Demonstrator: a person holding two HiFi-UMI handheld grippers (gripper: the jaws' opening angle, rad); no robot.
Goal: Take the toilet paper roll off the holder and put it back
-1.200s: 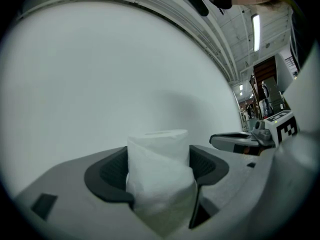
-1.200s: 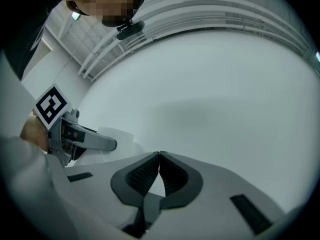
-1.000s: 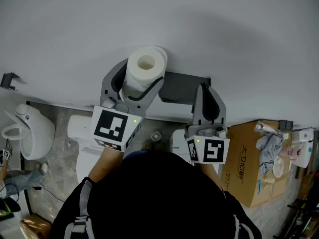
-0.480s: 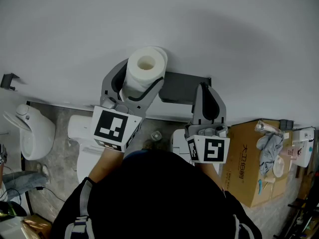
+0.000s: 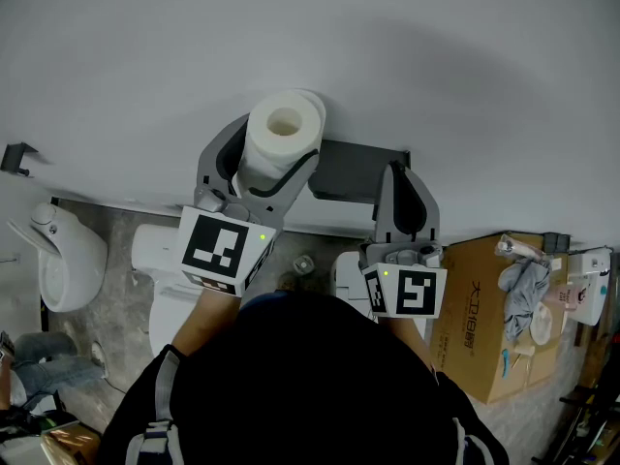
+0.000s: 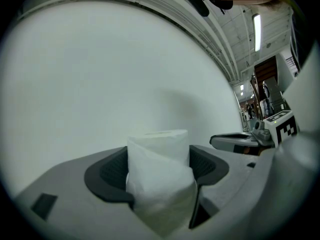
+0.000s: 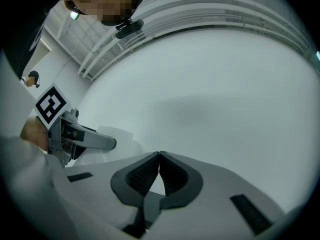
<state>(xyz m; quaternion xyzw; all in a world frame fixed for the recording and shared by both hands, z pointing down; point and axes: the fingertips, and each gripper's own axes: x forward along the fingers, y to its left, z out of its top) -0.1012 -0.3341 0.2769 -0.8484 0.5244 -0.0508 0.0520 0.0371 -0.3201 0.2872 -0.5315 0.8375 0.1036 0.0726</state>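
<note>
"Head view first: where's the toilet paper roll (image 5: 283, 126)?"

"Off the holder (image 5: 351, 170), clamped in the left gripper (image 5: 274, 151). The jaws press on its sides, and it stands on end with the core hole facing up (the left gripper view shows it upright between the jaws too)."

"And which way is the holder from there?"

"Just beside the roll, on its right. It's a dark bracket flat against the wall (image 5: 407, 56). So the way back looks like a short sideways carry to the right, along the wall."

"Which hand is nearer the bracket?"

"The right gripper (image 5: 397, 177). Its tip lies over the bracket's right end in that view. But its jaws are pressed together on nothing, so I'd judge it a bystander. The left one has the roll and has to make the move."

"Anything to turn?"

"Can't tell. The bracket's bar or peg isn't visible from up here, so I can't say whether the upright axis suits it or the roll must be tipped level. What counts is roll left, holder right, near each other, with the closed right gripper close to the path."
</note>
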